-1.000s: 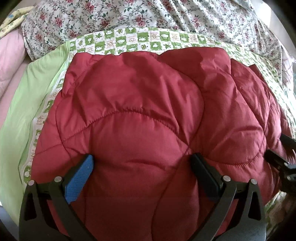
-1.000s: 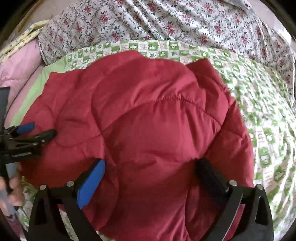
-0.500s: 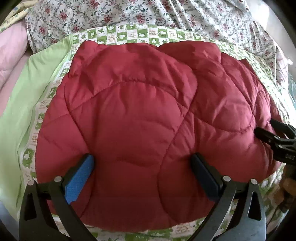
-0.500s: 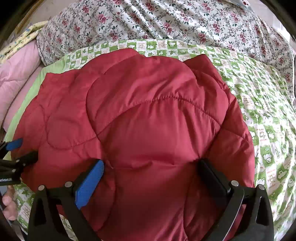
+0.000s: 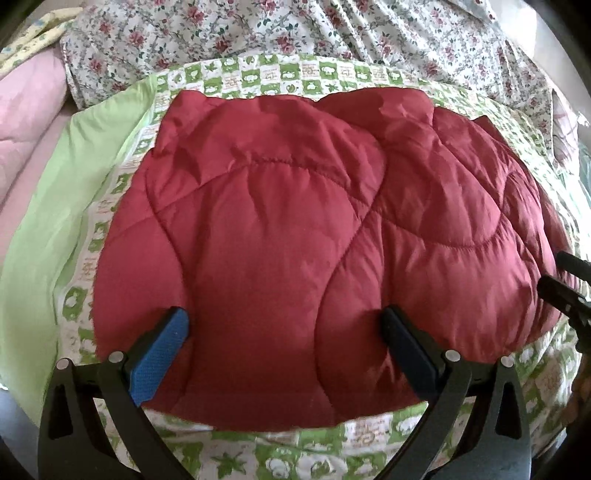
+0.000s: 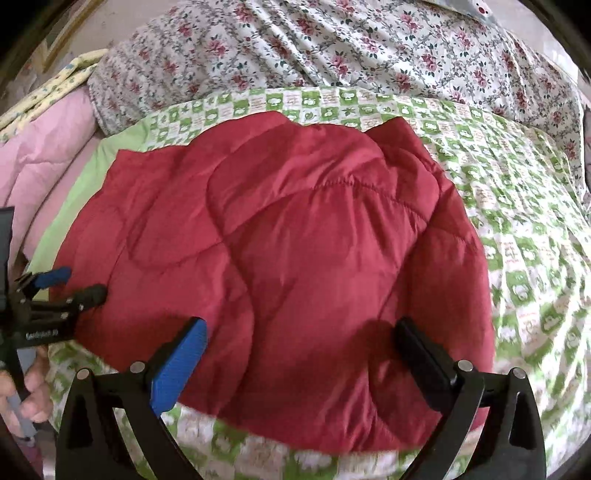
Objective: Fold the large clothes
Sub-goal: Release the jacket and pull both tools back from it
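Both of my hand-held grippers have pulled back toward me since a second ago, and more of the red padded jacket point(image 5: 295, 229) now shows, near hem included, with green-checked sheet point(image 5: 354, 443) beyond it. That jacket lies spread and puffy on the bed, folded into a rounded bundle. My left hand-held gripper point(image 5: 284, 343) hovers over its near-left part, jaws wide apart, gripping nothing; my right hand-held gripper point(image 6: 299, 350) sits the same way over the near-right part, jaws spread and empty. I'm keeping them parted and low because the padding is thick, and I judge the next pinch needs a full bite of the hem. Behind it all, the floral quilt point(image 5: 332, 33) stays bunched, well apart from my work, and the pink blanket point(image 6: 48, 147) lies off to the left.
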`<state>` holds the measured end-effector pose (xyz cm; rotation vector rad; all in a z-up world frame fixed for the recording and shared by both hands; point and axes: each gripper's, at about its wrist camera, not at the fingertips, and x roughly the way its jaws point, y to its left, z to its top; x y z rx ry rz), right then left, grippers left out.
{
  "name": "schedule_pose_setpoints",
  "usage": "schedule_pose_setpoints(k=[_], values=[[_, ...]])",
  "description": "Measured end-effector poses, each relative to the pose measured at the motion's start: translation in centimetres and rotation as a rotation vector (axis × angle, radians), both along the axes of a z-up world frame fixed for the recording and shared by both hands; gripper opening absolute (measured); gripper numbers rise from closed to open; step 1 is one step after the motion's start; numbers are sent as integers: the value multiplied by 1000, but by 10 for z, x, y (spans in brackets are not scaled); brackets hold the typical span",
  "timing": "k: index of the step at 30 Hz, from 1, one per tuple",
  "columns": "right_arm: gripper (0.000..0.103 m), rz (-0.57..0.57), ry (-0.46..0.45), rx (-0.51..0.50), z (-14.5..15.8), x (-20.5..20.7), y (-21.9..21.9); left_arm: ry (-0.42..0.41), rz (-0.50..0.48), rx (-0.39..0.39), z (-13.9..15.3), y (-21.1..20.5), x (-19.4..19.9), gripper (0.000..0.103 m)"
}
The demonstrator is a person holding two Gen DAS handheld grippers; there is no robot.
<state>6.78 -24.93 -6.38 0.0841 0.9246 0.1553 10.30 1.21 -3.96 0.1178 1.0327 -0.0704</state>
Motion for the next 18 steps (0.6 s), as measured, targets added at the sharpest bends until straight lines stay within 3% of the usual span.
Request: schedule_pose_setpoints(k=[18], values=[[102,74,3,0,4,-76,9,0,-11,16,0,23,-72,103]])
